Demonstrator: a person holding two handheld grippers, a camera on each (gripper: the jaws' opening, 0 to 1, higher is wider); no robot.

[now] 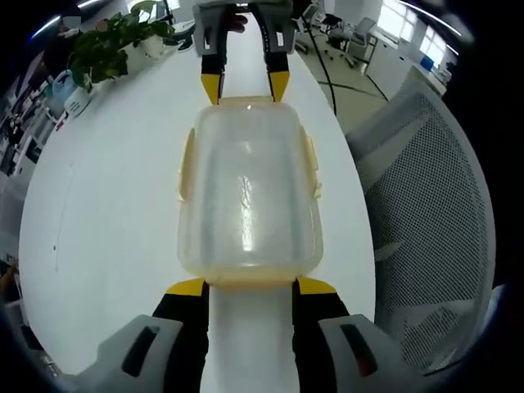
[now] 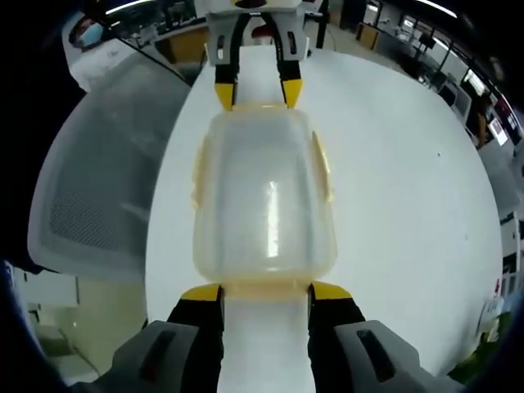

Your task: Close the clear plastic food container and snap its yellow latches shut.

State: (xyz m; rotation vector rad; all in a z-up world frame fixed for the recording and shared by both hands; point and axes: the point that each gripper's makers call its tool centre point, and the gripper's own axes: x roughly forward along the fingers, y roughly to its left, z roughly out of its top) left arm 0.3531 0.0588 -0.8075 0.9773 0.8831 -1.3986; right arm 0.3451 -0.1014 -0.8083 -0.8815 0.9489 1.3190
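White table point(image 1: 115, 213), mesh chair point(image 1: 426, 205) alongside

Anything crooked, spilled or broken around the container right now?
Nothing stands out. The clear container sits flat and square on the white table, lid on, between the left gripper and right gripper. No spill or cracks show.

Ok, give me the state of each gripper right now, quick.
Left gripper: jaws open, tips at the near end of the clear container, gripping nothing.
Right gripper: jaws open, tips at the container's opposite end, gripping nothing.
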